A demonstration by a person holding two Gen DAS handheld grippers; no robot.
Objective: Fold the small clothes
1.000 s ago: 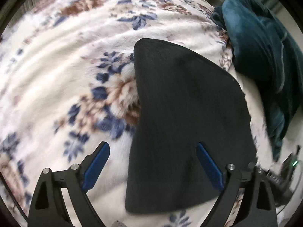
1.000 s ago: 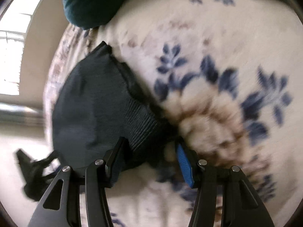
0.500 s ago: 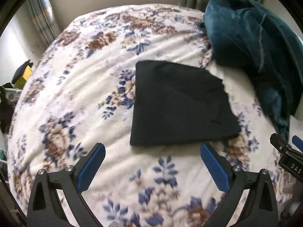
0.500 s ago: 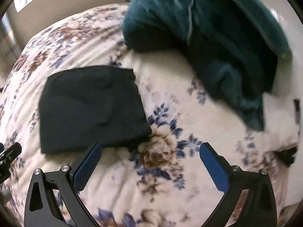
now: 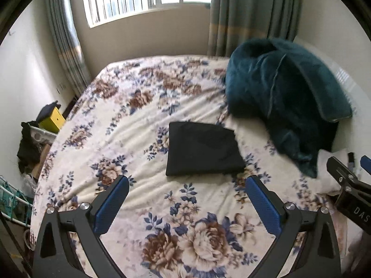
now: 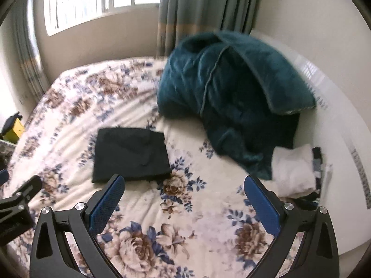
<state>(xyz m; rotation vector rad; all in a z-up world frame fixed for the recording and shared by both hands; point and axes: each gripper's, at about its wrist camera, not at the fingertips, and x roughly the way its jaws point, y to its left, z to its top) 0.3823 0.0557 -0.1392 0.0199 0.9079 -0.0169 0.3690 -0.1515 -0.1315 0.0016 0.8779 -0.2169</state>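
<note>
A black garment (image 5: 203, 149) lies folded into a flat rectangle on the floral bedspread (image 5: 129, 125); it also shows in the right wrist view (image 6: 131, 155). My left gripper (image 5: 185, 197) is open and empty, held above the bed well short of the garment. My right gripper (image 6: 184, 195) is open and empty too, held back from the garment and to its right. A part of the right gripper shows at the right edge of the left wrist view (image 5: 347, 183).
A bunched teal blanket (image 5: 287, 97) lies at the head of the bed, right of the garment. White folded cloth (image 6: 294, 169) lies beside it. A yellow box (image 5: 52, 120) and clutter stand on the floor left of the bed. A window and curtains (image 5: 252, 11) are behind.
Both grippers have let go of the black garment and pulled up and back from it. The right gripper, closed on its edge a second ago, now stands wide open.
</note>
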